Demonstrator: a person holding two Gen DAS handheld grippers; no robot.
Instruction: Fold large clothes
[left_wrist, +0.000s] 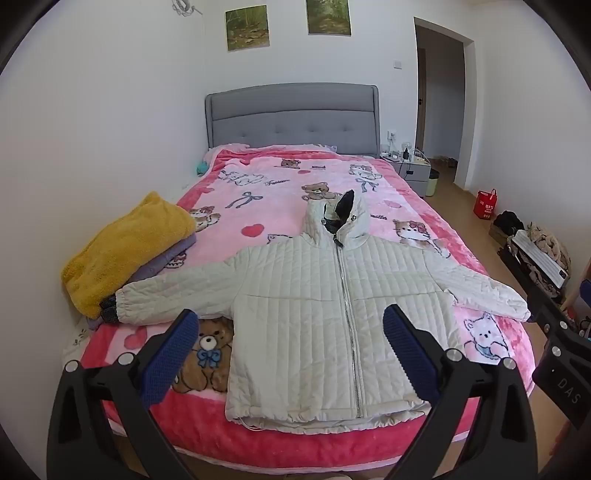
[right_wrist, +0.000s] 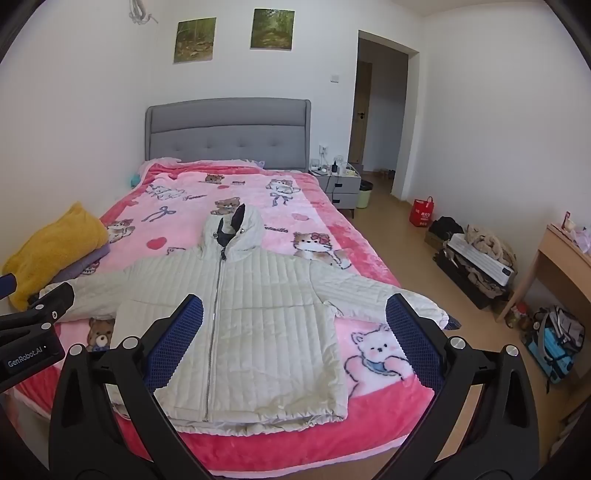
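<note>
Two pairs of jaws stand spread wide and empty, both short of the cream quilted hooded jacket (left_wrist: 314, 306) that lies face up, zipped, on the pink cartoon-print blanket (left_wrist: 258, 192) of the bed.

From the left wrist view, the left gripper (left_wrist: 291, 339) hangs above the jacket's lower half, near the hem at the foot of the bed. The jacket's long axis runs straight away from the jaws, hem nearest and hood farthest; its sleeves stretch out to either side. The left sleeve's cuff (left_wrist: 118, 301) touches a stack of folded clothes topped by a yellow fleece (left_wrist: 125, 247).

From the right wrist view, the right gripper (right_wrist: 295, 332) sits over the jacket's right half, so the right sleeve (right_wrist: 376, 295) is the nearer one for it; the left sleeve falls to the left hand.
</note>
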